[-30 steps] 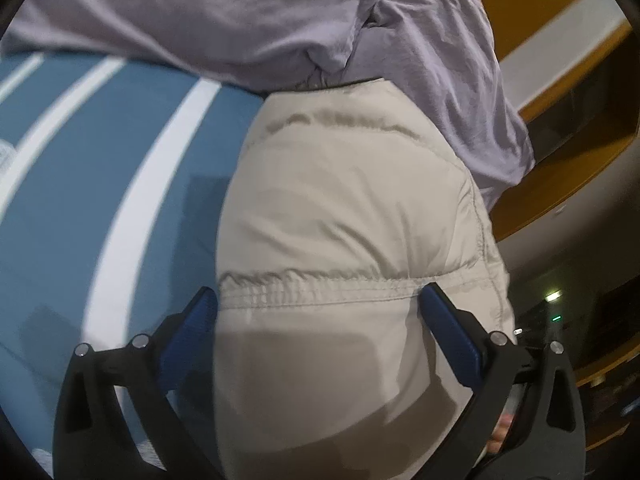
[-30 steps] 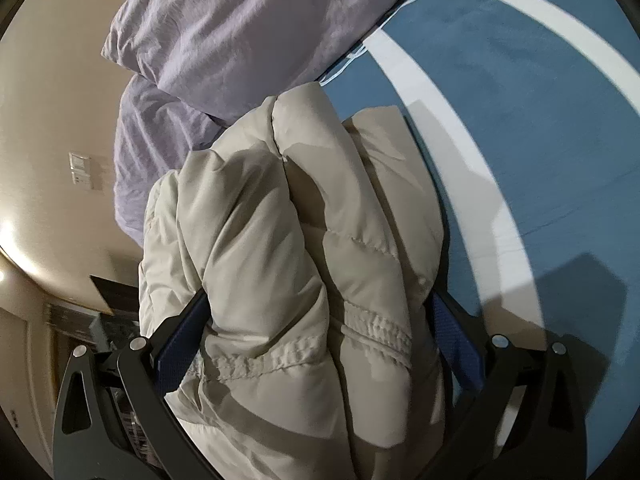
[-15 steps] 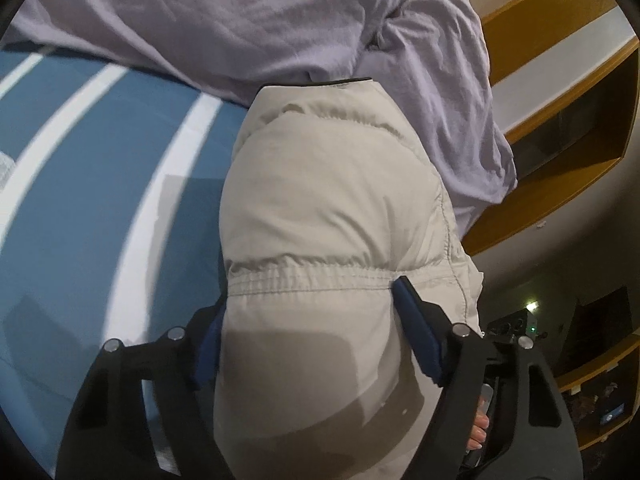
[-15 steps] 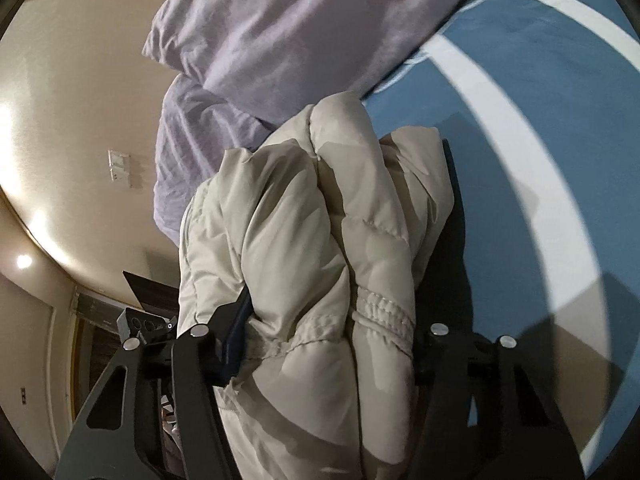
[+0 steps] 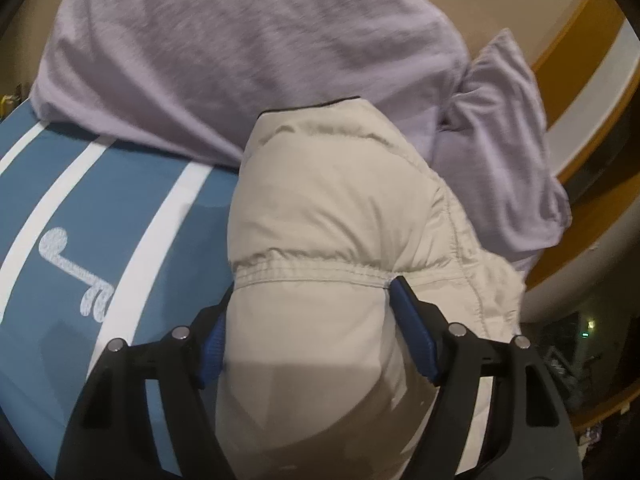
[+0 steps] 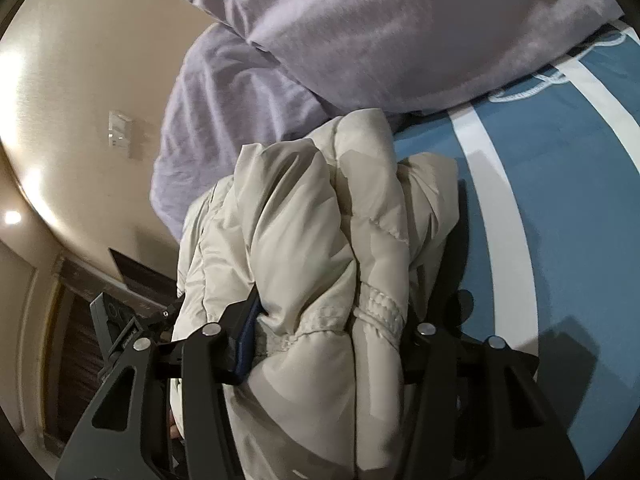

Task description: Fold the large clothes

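- The left hand-held gripper (image 5: 308,320) is clamped on a folded beige puffer jacket (image 5: 332,208); its blue pads (image 5: 412,336) press into the padding on both sides, just below a gathered elastic seam. Its jaws have just been closing, with the jacket between them.
- The right hand-held gripper (image 6: 332,320) grasps another bunched part of the puffer jacket (image 6: 304,232). The left blue pad (image 6: 248,340) digs into the fabric; the right pad is hidden behind the folds. Its jaws have also just been closing, the jacket between them.
- The jacket lies folded into a thick bundle, its far end resting on the bed (image 5: 80,240), which has a blue cover with white stripes.
- In the left wrist view, the bundle's far edge, with a dark trim, reaches the lilac pillow (image 5: 240,48) at the far side of the bed.
- A second lilac pillow (image 5: 504,152) sits to the right of the first, close to the jacket's far right side.
- In the right wrist view, both pillows (image 6: 380,32) lie beyond the jacket, with a beige wall (image 6: 80,60) to the left.
- A white embroidered mark (image 5: 76,272) shows on the blue cover, left of the jacket.
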Available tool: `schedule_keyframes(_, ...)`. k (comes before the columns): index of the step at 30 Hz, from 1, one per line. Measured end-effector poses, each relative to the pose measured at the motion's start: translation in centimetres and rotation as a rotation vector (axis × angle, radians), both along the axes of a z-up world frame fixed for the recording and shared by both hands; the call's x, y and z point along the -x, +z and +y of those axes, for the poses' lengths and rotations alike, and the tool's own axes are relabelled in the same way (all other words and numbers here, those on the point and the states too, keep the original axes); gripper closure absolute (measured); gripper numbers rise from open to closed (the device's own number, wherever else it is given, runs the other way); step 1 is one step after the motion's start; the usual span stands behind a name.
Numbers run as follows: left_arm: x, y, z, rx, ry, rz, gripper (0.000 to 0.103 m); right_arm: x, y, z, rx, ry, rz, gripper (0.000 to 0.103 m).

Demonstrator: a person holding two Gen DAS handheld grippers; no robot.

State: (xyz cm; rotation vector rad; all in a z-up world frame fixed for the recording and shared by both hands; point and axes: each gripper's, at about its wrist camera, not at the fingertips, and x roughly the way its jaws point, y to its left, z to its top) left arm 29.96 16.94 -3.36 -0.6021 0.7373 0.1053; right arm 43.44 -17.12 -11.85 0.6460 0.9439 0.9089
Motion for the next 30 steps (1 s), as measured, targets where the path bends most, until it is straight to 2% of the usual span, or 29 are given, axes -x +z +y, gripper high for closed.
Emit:
schedule_keyframes(3, 0.5, 0.0, -0.2, -0.056, 0.016, -0.016, 0.021, 0.4, 0.2, -0.8, 0.044, -0.026, -0.008, 0.036)
schedule_keyframes(4, 0.6, 0.4, -0.5, -0.104, 0.024, -0.018, 0.02, 0.5, 0.7, -0.9, 0.067, -0.042, -0.022, 0.034)
schedule_keyframes(9, 1.0, 2.7, -2.6, -0.329, 0.069, -0.04, 0.019, 1.6, 3.8, -2.3, 0.165, -0.14, -0.121, 0.034)
schedule_keyframes(13, 0.3, 3.6, -3.7, -0.415, 0.086, -0.052, 0.017, 2.3, 6.5, -1.7, 0.265, -0.194, -0.232, 0.034)
schedule_keyframes(17, -0.8, 3.3, -4.3, -0.432, 0.078, -0.036, 0.017, 3.5, 8.0, 1.5, 0.349, -0.171, -0.347, 0.034)
schedule_keyframes(23, -1.6, 1.8, -5.5, -0.476, 0.059, -0.025, 0.017, 4.5, 7.7, 5.8, 0.457, -0.164, -0.49, 0.04)
schedule_keyframes(27, -2.0, 1.4, -5.5, -0.472, 0.047, -0.026, 0.017, 4.0, 6.6, 6.8, 0.513, -0.178, -0.515, 0.041)
schedule_keyframes(30, -2.2, 1.0, -5.5, -0.464, 0.034, -0.041, 0.017, 3.2, 5.1, 6.9, 0.539, -0.165, -0.49, 0.042)
